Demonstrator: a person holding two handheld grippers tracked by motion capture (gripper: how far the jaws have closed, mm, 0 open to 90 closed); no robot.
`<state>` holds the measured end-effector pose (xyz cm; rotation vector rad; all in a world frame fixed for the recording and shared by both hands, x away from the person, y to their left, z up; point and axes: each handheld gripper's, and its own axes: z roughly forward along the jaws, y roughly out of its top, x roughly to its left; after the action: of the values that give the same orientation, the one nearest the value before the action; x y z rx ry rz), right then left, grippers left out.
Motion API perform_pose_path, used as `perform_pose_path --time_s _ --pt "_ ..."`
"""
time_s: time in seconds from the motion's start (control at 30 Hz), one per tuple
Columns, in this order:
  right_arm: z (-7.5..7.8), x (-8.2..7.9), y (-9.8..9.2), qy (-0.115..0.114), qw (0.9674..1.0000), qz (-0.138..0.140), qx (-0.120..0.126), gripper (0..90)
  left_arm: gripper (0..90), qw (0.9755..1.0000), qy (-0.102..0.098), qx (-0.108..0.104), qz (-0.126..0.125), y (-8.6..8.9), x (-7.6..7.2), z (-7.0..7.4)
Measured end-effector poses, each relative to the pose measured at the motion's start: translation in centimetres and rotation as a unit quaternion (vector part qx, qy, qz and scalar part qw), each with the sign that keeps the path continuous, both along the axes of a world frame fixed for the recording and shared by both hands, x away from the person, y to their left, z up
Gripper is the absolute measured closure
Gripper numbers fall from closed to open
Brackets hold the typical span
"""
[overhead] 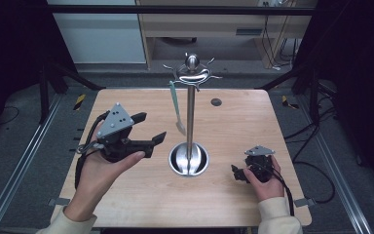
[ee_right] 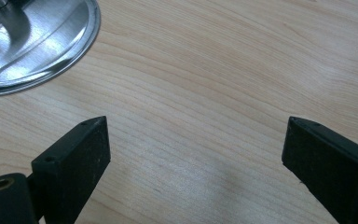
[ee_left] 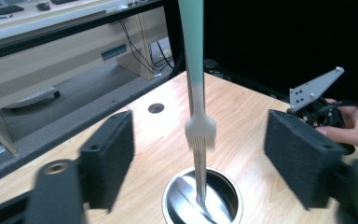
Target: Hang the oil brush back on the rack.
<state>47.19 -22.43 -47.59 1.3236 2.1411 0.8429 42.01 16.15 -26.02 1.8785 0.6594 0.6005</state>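
Worktop: pale wooden table in a dark room, with a desk beyond its far edge.
Left gripper: held above the left half of the worktop, jaws apart with nothing between the pads; it aims at the brush.
Brush: slim pastry brush with a pale green handle fading to whitish, short pale bristles at the tip.
Brush direction: long axis upright, handle up, bristles down; it hangs from a hook on the stand, clear of the table, near the worktop's middle.
Stand: shiny metal pole on a round base, just beside the brush.
Right gripper: low near the right edge, jaws wide apart over bare wood.
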Motion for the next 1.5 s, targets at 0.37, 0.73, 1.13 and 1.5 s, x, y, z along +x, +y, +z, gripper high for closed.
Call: perform_pose_path --time_s 0.37,0.73,1.13,1.5 --pt "0.0 0.0 -0.1 0.001 1.0 -0.003 -0.003 8.3 5.5 0.9997 -0.013 0.01 -0.02 -1.3 -2.3 -1.1" --pt "0.1 -0.1 -0.2 -0.001 1.0 -0.003 -0.002 8.3 4.3 0.9991 -0.011 0.026 -0.033 -1.7 -4.1 -3.9" --pt "0.0 -0.2 -0.2 -0.004 1.0 -0.004 0.0 8.3 4.6 0.999 -0.001 0.042 -0.015 -0.7 -3.8 -7.3" --pt "0.1 -0.2 -0.1 -0.004 1.0 -0.005 0.001 8.3 4.7 0.998 0.022 0.058 0.007 0.7 -2.6 -10.7"
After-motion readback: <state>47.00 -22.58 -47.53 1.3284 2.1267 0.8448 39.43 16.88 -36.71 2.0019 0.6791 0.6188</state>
